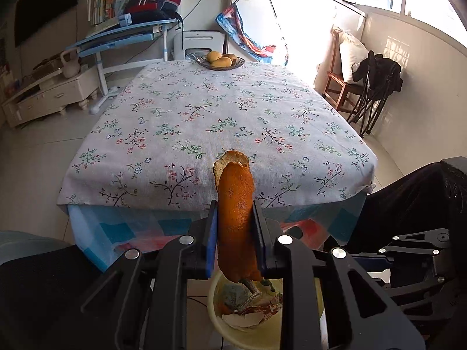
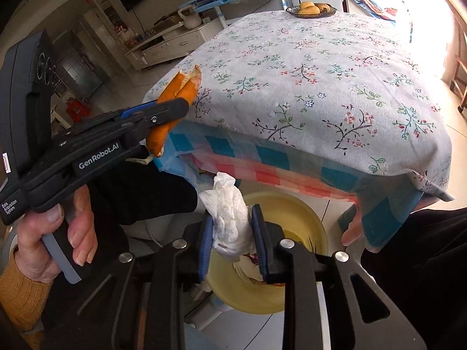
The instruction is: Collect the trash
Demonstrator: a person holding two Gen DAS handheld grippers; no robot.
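a: what's the left gripper [image 1: 235, 227] got?
b: clamped on an orange peel [image 1: 235, 218], out past the table [image 1: 204, 110] edge, above the yellow bin [image 2: 271, 288].
a: right gripper [image 2: 232, 234]?
b: pinching a crumpled tissue [image 2: 229, 218] over the same bin.

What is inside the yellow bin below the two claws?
The yellow bin holds mixed scraps: crumpled printed wrappers and a pale eggshell-like piece. The orange peel and white tissue held above cover much of the opening, so deeper contents stay hidden.
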